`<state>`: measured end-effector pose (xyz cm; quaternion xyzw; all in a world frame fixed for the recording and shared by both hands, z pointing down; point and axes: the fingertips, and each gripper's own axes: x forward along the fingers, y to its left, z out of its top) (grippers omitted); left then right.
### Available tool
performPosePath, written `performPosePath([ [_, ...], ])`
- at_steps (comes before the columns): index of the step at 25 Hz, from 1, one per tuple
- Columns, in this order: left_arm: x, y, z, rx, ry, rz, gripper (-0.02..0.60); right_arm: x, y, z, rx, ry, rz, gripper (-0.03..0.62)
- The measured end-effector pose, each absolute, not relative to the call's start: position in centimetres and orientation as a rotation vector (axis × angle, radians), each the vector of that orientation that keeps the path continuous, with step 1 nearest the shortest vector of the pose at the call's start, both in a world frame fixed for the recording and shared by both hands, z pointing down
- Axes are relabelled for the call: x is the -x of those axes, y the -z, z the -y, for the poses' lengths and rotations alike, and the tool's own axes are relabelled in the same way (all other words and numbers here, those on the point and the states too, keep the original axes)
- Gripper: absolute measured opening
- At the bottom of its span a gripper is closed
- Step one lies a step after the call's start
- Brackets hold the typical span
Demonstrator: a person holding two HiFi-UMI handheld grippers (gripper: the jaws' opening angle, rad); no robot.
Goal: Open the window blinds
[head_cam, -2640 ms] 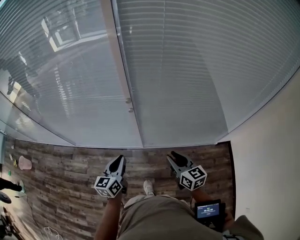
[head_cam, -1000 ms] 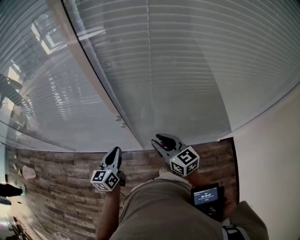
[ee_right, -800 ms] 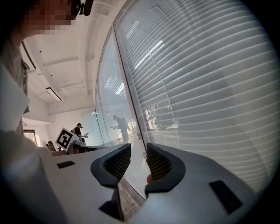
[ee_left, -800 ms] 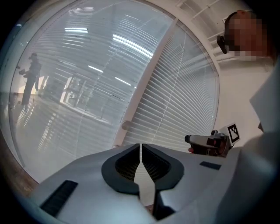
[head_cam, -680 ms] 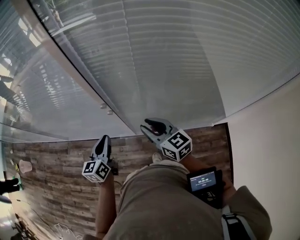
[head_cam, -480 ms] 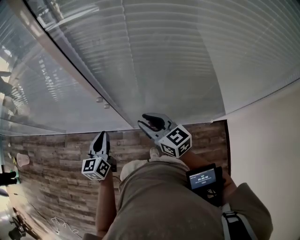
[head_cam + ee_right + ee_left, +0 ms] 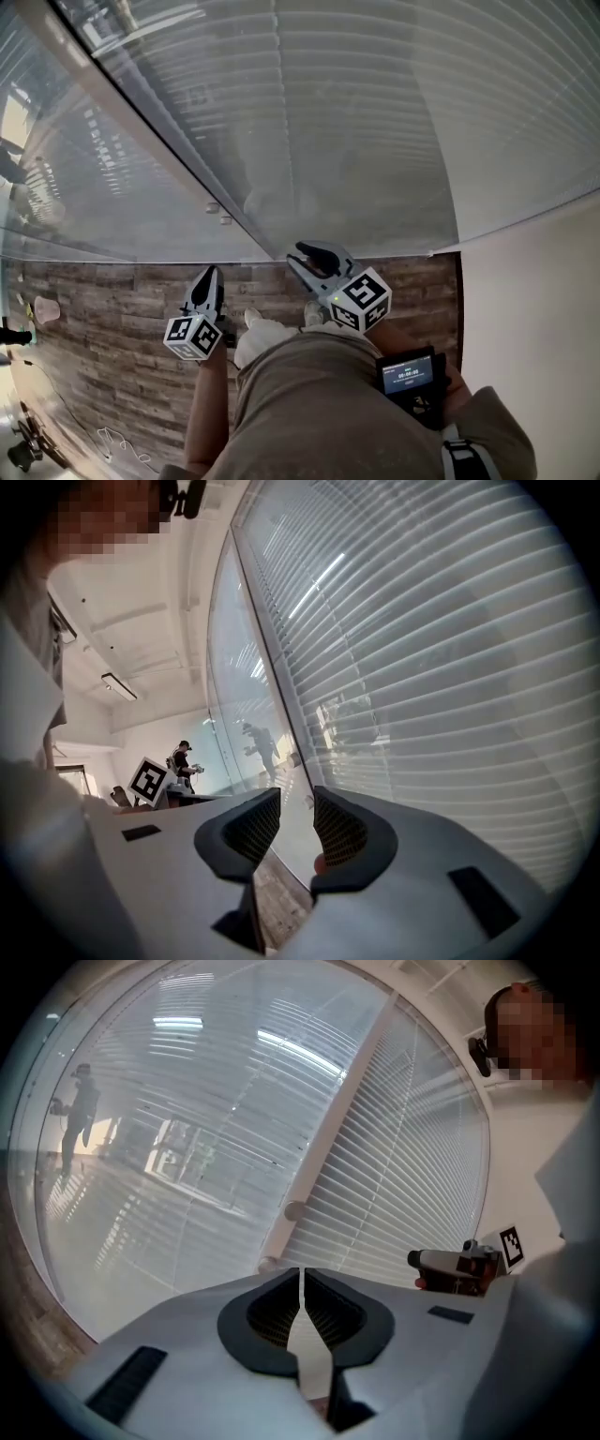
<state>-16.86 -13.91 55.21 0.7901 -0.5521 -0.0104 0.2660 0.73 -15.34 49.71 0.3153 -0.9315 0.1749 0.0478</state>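
2 panels of white horizontal-slat window blinds hang fully lowered behind glass, split by 1 pale frame post bearing 2 small round knobs. Over the brown wood-plank floor, the left hand-held gripper is pinched closed and empty. The right hand-held gripper is narrowly parted, holding nothing, near the blinds' bottom edge.

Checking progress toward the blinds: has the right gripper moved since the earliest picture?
Yes. The right gripper sat short of the blinds' bottom edge; now its tips overlap that edge in the head view.
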Motion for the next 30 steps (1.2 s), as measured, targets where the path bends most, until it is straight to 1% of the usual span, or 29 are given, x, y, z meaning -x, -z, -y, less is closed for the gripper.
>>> performPosePath([
  [3,17.2,-55.5,14.9,-2.149,0.001,1.443,0.032,-0.4,-49.4,15.4,-1.02,-0.598,2.859,0.117],
  [7,19.8,-54.9,18.1,-2.11,0.045,1.426,0.032,2.3,-48.7,17.6,-1.037,-0.631,2.844,0.117],
  [13,20.2,-57.9,24.5,-2.056,0.071,1.36,0.035,4.0,-50.0,22.7,-1.073,-0.647,2.817,0.117],
  [14,20.0,-58.1,25.0,-2.048,0.085,1.341,0.054,4.2,-49.9,22.9,-1.079,-0.644,2.813,0.117],
  [16,19.4,-58.7,25.9,-2.022,0.139,1.307,0.136,3.9,-50.0,23.2,-1.09,-0.646,2.807,0.117],
  [17,18.9,-59.3,26.4,-2.005,0.163,1.294,0.152,3.5,-50.5,23.2,-1.094,-0.654,2.807,0.117],
  [20,17.8,-61.7,27.1,-1.952,0.186,1.272,0.16,2.3,-52.3,23.1,-1.107,-0.704,2.808,0.117],
  [22,18.1,-63.3,27.0,-1.898,0.193,1.259,0.161,2.0,-53.1,23.0,-1.121,-0.713,2.808,0.117],
  [24,18.8,-64.4,27.1,-1.826,0.233,1.249,0.178,1.9,-53.2,23.1,-1.125,-0.694,2.816,0.117],
  [27,18.8,-64.1,27.1,-1.781,0.284,1.265,0.184,0.6,-52.4,22.8,-1.104,-0.652,2.827,0.117],
  [30,16.3,-62.5,26.5,-1.766,0.293,1.278,0.184,-2.9,-50.8,22.4,-1.088,-0.638,2.827,0.117],
])
